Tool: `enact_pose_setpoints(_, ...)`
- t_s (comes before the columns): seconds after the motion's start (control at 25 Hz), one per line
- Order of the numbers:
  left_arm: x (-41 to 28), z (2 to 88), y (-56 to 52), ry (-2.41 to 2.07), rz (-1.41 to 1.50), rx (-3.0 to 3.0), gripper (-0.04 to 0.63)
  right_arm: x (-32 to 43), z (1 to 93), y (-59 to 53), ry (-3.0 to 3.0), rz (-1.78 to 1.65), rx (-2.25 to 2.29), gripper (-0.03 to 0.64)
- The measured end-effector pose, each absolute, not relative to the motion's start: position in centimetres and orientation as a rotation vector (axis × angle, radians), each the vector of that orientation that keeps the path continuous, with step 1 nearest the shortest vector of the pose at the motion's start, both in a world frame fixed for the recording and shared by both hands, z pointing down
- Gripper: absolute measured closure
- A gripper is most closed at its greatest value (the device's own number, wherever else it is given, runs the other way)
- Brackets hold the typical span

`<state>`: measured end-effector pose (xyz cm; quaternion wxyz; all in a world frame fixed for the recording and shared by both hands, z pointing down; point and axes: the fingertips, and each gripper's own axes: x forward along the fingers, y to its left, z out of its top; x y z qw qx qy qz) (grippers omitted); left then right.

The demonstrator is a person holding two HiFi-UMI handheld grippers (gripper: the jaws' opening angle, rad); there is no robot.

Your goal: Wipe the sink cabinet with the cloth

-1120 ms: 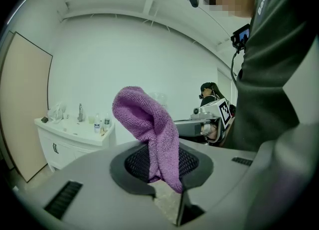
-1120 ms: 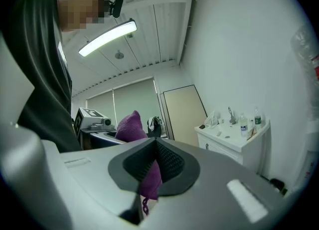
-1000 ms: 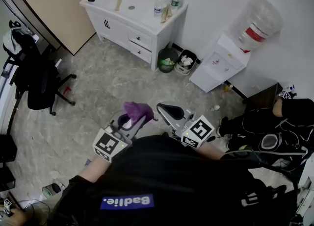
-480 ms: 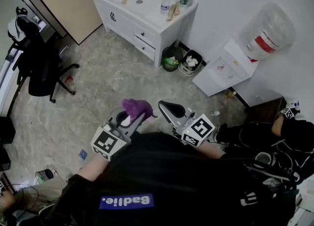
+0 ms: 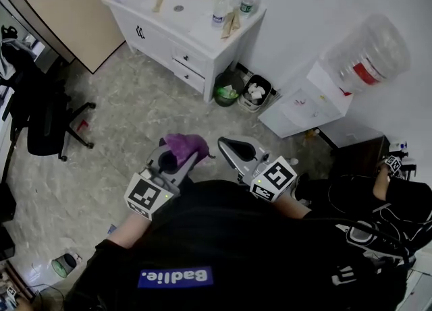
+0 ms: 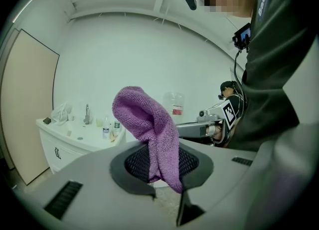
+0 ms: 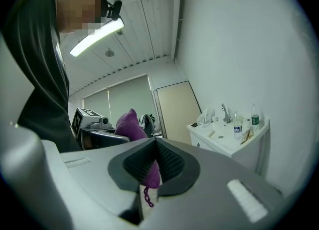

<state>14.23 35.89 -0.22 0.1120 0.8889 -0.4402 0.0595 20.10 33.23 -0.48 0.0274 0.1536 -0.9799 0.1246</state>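
Note:
The white sink cabinet (image 5: 158,43) stands against the far wall, a few steps ahead across the floor. It also shows small in the left gripper view (image 6: 60,146) and the right gripper view (image 7: 224,146). My left gripper (image 5: 183,156) is held at waist height, shut on a purple cloth (image 5: 185,144). The cloth (image 6: 144,119) sticks up from the pads and folds over them. My right gripper (image 5: 224,146) is beside it, a small gap away, with its jaws together. In the right gripper view (image 7: 148,174), purple and a loose thread show in the slit between them.
Bottles (image 5: 217,11) and small items sit on the cabinet top by the faucet. Two bins (image 5: 229,83) stand to its right, then a water dispenser (image 5: 317,90). An office chair (image 5: 44,117) is at the left. A person in black sits low at the right (image 5: 378,195).
Both grippers keep the same pose, with the cloth still in the left one. The head view has shifted, so the cabinet and chair now sit further left.

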Motion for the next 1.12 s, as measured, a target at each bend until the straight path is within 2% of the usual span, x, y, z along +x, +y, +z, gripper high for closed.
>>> enact_pose_setpoints(0.36, -1.5, 2.2, 19.0, -1.168, 0.211, 2.686, 0.508, 4.8, 0.9, 17.2, -2.941, 0.562, 0.694, 0.615)
enact_pose_setpoints(0.52, -6.4, 3.2, 13.2, -1.099, 0.251, 2.704, 0.508, -0.7, 1.3, 12.6, -2.901, 0.549, 0.723, 0.615)
enact_pose_setpoints(0.72, -8.9, 5.3, 7.7, -1.099, 0.237, 2.651, 0.509, -2.4, 3.7, 8.8, -2.85, 0.615, 0.762, 0.615)
enact_pose_setpoints(1.12, -9.0, 12.6, 1.4, -1.224, 0.302, 2.504, 0.509, -3.2, 11.1, 3.7, -2.822, 0.739, 0.584, 0.615)
